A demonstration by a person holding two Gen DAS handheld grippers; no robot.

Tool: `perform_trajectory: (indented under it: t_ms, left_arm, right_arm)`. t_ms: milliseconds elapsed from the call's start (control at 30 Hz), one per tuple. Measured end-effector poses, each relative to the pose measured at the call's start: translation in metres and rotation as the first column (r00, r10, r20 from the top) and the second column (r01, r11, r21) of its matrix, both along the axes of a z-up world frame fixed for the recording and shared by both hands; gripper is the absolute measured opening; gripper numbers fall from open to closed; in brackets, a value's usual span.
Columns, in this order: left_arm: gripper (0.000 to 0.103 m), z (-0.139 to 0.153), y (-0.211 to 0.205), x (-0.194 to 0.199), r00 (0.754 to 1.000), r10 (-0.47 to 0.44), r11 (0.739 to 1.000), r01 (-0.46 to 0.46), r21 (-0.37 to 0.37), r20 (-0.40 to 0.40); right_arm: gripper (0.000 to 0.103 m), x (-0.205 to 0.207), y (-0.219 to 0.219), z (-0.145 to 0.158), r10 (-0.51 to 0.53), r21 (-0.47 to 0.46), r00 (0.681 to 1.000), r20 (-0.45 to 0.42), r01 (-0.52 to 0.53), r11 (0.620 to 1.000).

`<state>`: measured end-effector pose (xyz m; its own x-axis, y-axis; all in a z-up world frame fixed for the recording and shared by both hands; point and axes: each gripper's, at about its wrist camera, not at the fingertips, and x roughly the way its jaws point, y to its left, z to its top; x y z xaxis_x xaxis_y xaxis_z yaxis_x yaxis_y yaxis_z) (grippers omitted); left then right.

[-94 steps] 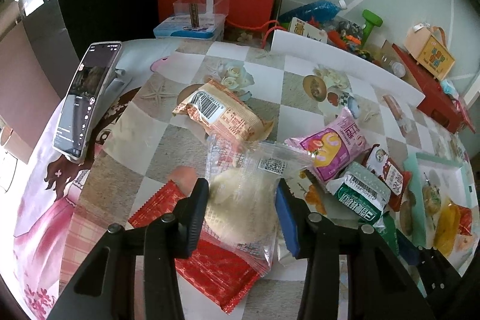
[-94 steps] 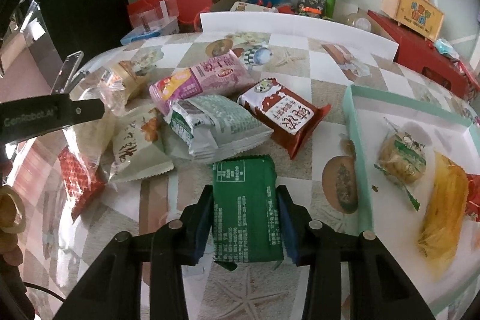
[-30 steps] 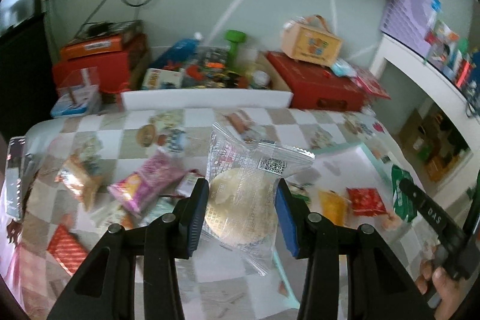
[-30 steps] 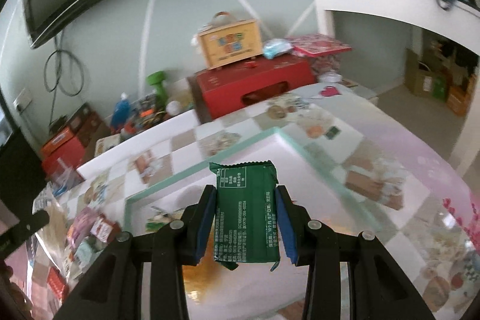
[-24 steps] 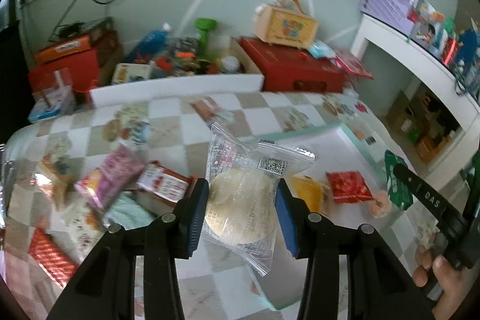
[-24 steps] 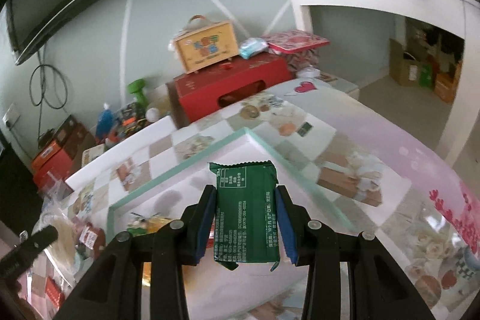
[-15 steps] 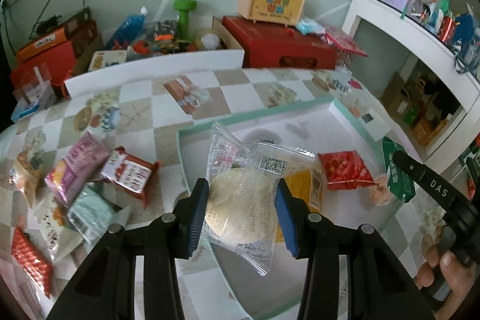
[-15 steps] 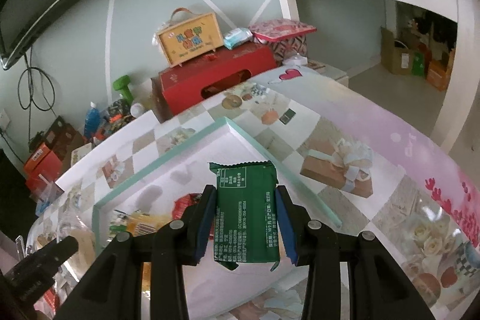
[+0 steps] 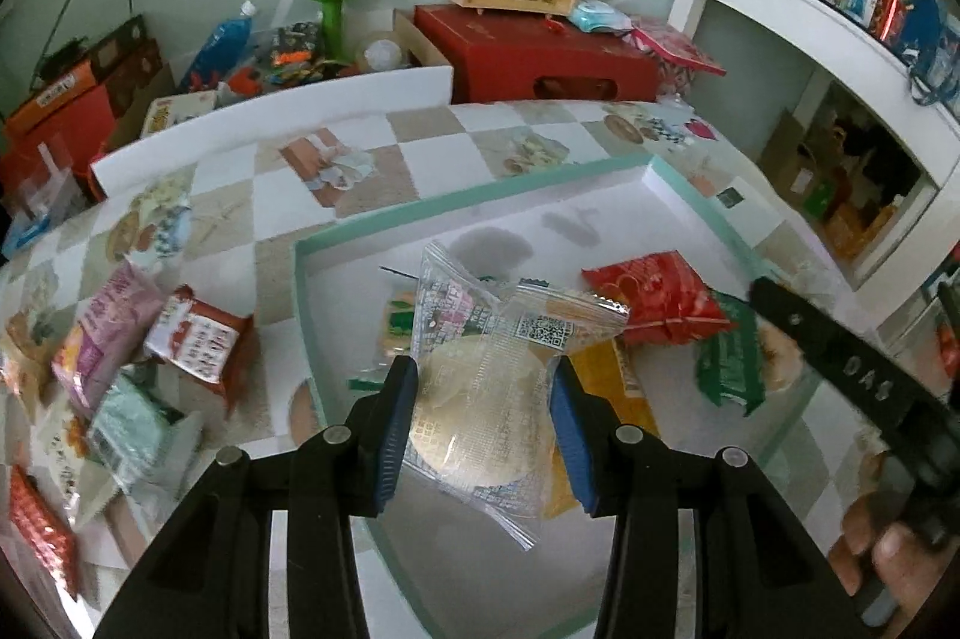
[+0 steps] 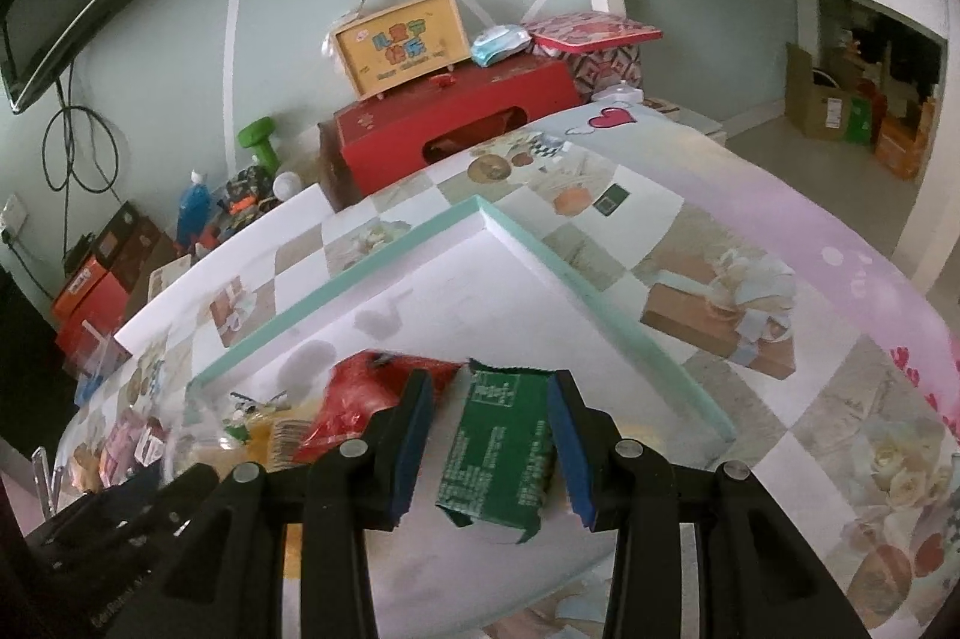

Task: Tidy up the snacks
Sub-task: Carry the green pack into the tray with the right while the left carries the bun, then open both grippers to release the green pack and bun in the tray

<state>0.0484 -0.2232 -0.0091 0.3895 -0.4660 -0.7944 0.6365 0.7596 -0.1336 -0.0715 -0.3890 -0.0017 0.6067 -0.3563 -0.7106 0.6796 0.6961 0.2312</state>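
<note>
A: What is sitting nearest the cameras?

B: The left gripper [image 9: 483, 423] is clamping a clear packet with a round pale cake [image 9: 489, 402] over the near edge of the mint-rimmed white tray [image 9: 468, 204]. The right gripper [image 10: 489, 447] is pinching a green snack packet [image 10: 501, 450] above the same tray, at its right side.

A: And what is lying in the tray?

B: A red packet [image 9: 651, 300], a yellow packet [image 9: 603, 369] and a green-trimmed biscuit packet [image 9: 396, 318] are lying close together there.

A: And beyond it?

B: The surface [image 9: 384, 141] is showing a checked cloth with printed pictures. Left of the tray, a pink packet [image 9: 99, 330], a red-and-white packet [image 9: 198, 336] and a pale green packet [image 9: 126, 420] are lying in a loose heap.

A: And the room behind?

B: A red box [image 10: 450, 132] is standing against the pale green wall, carrying a yellow carry case [image 10: 399, 45]. A green dumbbell [image 9: 333, 9] is standing left of it, and a white shelf unit [image 9: 810, 39] is filling the right side.
</note>
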Motion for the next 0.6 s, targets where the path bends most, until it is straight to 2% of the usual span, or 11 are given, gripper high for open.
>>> perform_trajectory:
  t_ms: [267, 367, 500, 600]
  left_arm:
    - [0.046, -0.006, -0.009, -0.005, 1.000, -0.018, 0.999, 0.019, 0.027, -0.016]
    - [0.047, -0.004, -0.007, -0.004, 0.999, -0.008, 1.000, 0.009, 0.016, -0.043]
    - [0.060, 0.006, -0.003, -0.005, 1.000, 0.003, 1.000, -0.002, 0.021, -0.021]
    - [0.061, 0.016, 0.004, -0.004, 1.000, 0.020, 1.000, -0.020, 0.015, -0.002]
  right_arm:
    - [0.042, 0.004, 0.003, -0.002, 0.017, 0.007, 1.000, -0.005, -0.017, 1.000]
    - [0.042, 0.003, 0.004, -0.001, 0.008, -0.005, 1.000, -0.019, -0.008, 1.000]
    - [0.043, 0.002, 0.005, 0.003, 0.004, -0.020, 1.000, -0.023, -0.005, 1.000]
    - [0.044, 0.002, 0.007, 0.005, 0.003, -0.032, 0.999, -0.035, -0.004, 0.999]
